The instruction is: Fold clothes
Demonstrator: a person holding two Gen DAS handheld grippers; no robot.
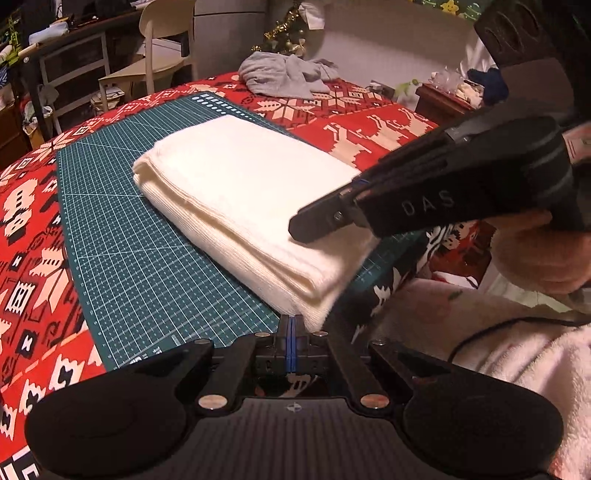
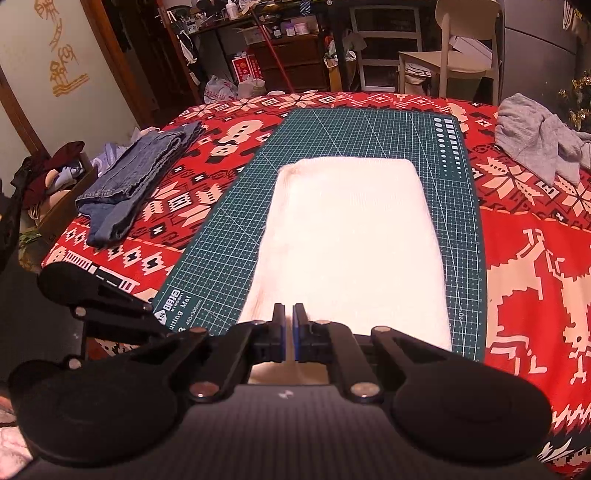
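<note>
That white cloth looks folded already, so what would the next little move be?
Probably lift both grippers away and move the white cloth aside, then fetch the crumpled grey garment. The cloth lies as a neat rectangle on the green mat, both grippers look shut and empty, and folded jeans already lie aside.

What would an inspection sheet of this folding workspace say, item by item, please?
Surface: red patterned tablecloth with a green cutting mat on top.
Job's things: folded white garment lies flat on the mat; folded jeans on the cloth beside the mat; crumpled grey garment at the far corner, not yet folded.
Clutter: nothing seen on the mat besides the white garment.
Grippers: left gripper shut, at the white garment's near corner; right gripper nearly closed with a slim gap, over the garment's near edge; grip unclear.
Cables: one dark cable near the person's lap.
Surroundings: pale chair, crowded shelves.
</note>
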